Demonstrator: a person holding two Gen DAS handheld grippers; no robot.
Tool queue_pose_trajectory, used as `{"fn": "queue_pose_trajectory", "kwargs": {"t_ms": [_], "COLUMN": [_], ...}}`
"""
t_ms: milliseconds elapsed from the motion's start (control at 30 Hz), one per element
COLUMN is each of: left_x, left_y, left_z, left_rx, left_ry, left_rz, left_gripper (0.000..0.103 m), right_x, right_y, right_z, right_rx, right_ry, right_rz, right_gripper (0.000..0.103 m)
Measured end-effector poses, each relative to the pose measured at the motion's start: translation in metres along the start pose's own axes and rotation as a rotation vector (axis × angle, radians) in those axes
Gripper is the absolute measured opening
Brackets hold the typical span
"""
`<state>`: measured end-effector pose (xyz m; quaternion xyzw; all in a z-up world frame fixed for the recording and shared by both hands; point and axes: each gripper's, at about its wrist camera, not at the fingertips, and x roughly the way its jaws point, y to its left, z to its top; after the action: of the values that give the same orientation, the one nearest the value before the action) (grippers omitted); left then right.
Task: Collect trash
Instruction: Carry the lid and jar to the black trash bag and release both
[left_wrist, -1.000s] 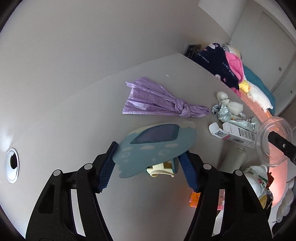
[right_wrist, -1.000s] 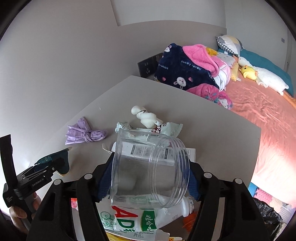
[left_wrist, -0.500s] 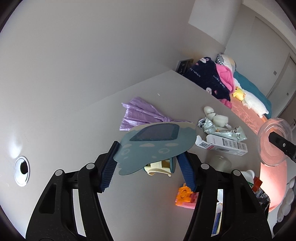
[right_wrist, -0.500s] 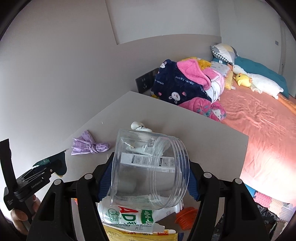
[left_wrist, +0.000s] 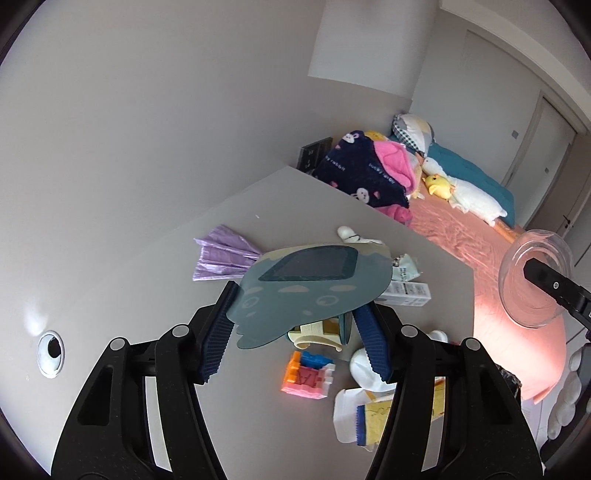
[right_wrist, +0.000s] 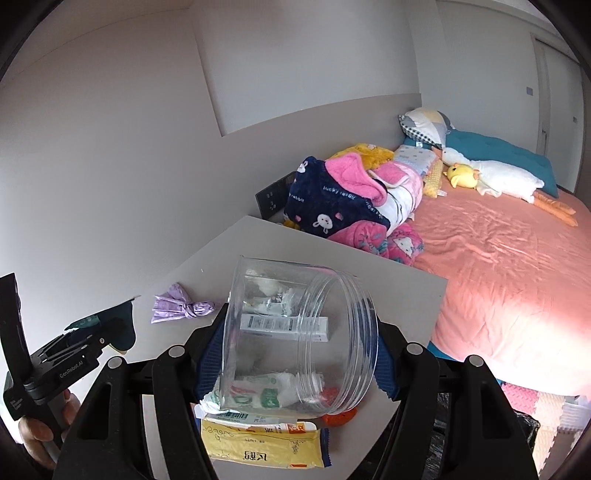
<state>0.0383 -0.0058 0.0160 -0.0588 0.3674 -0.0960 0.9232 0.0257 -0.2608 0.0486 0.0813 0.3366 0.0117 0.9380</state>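
Two views along hand-held tongs above a pale grey surface (left_wrist: 155, 280) strewn with litter. Left tongs (left_wrist: 291, 325) pinch a flat, teal-blue cloud-shaped card with a dark window panel (left_wrist: 314, 284) between blue ribbed pads; the card is lifted clear of the surface. Right tongs (right_wrist: 295, 354) clamp a clear plastic wide-mouthed jar (right_wrist: 299, 332), tilted with its threaded mouth to the right, also held in the air (the litter below shows through its wall).

On the surface lie a knotted lilac plastic bag (left_wrist: 221, 258), a white printed carton (left_wrist: 406, 293), a crumpled silvery wrapper (left_wrist: 404, 266), a small white figurine (left_wrist: 349, 233), a cream plastic piece (left_wrist: 314, 332) just behind the card, and an orange, pink and blue block toy (left_wrist: 306, 376). Nearer the right tongs sit a yellow snack packet (right_wrist: 258, 443) and a green-and-red printed white wrapper (right_wrist: 258, 400), close together.

Beyond the surface's far edge is a bed with a salmon-pink sheet (right_wrist: 498, 266), heaped blankets and plush toys. A person's hand (right_wrist: 37, 432) grips the left tool's handle.
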Motion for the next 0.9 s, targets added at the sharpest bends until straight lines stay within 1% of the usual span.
{"fn": "queue_pose_trajectory", "kwargs": {"t_ms": [200,433,600,900], "left_x": [-0.009,-0.012,-0.016,-0.016], "left_y": [-0.039,-0.084,-0.120,-0.178], "left_z": [-0.001,-0.005,-0.013,-0.028], "left_rx": [0.063,0.121,0.172,0.271], "left_ry": [0.005,0.017,0.026,0.062], "left_rz": [-0.063,-0.133,-0.186,-0.257], "left_gripper": [0.060,0.060,0.060,0.061], "right_x": [-0.030,-0.063,-0.085,-0.115], "right_y": [-0.019,-0.050,-0.073,-0.116], "right_z": [-0.007,-0.019,-0.028,-0.045], "right_rx": [0.021,0.059,0.082,0.146], "right_ry": [-0.024,-0.046,-0.057,-0.065], "right_rz": [-0.040,-0.101,-0.147,-0.204], "right_gripper": [0.068,0.068,0.068,0.068]}}
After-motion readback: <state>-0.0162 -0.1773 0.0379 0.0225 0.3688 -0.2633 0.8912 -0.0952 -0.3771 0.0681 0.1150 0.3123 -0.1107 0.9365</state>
